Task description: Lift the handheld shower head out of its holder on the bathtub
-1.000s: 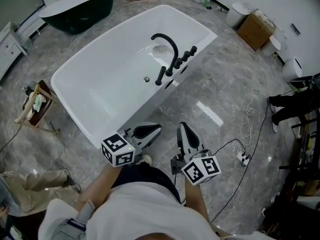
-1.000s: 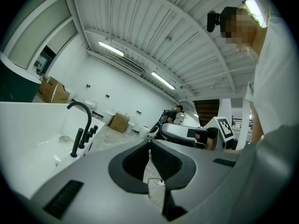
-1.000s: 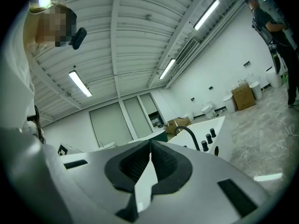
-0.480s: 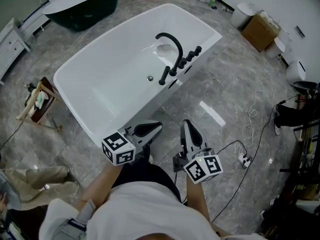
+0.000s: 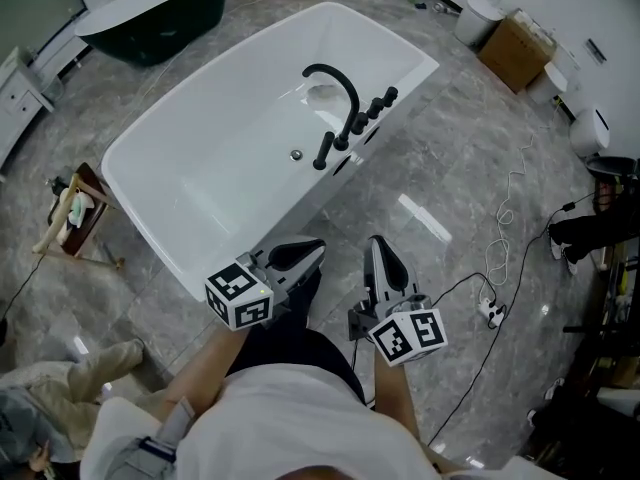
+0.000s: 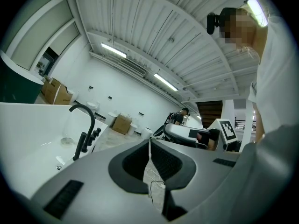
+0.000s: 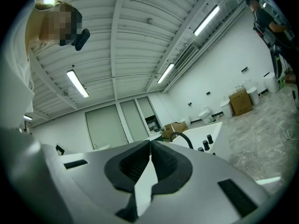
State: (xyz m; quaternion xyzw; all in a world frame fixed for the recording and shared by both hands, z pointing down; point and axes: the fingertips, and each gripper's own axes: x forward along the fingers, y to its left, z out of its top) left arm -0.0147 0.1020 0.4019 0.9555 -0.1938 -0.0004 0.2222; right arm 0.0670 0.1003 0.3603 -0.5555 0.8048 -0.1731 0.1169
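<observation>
Left tool [image 5: 316, 249] and right tool [image 5: 376, 243] held level, jaws together.

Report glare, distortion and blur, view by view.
Head view: sharp and evenly lit, with a bright glare patch on the glossy floor beside the bathtub. Left gripper view: strong fisheye, dark rounded corners, ceiling beams bowed. Right gripper view: same fisheye; strip lights burn out to white.

The white bathtub [image 5: 210, 168] looks glossy and smooth; its black faucet [image 5: 350, 93] is matt; the grey marbled floor [image 5: 440, 158] gleams, polished.
</observation>
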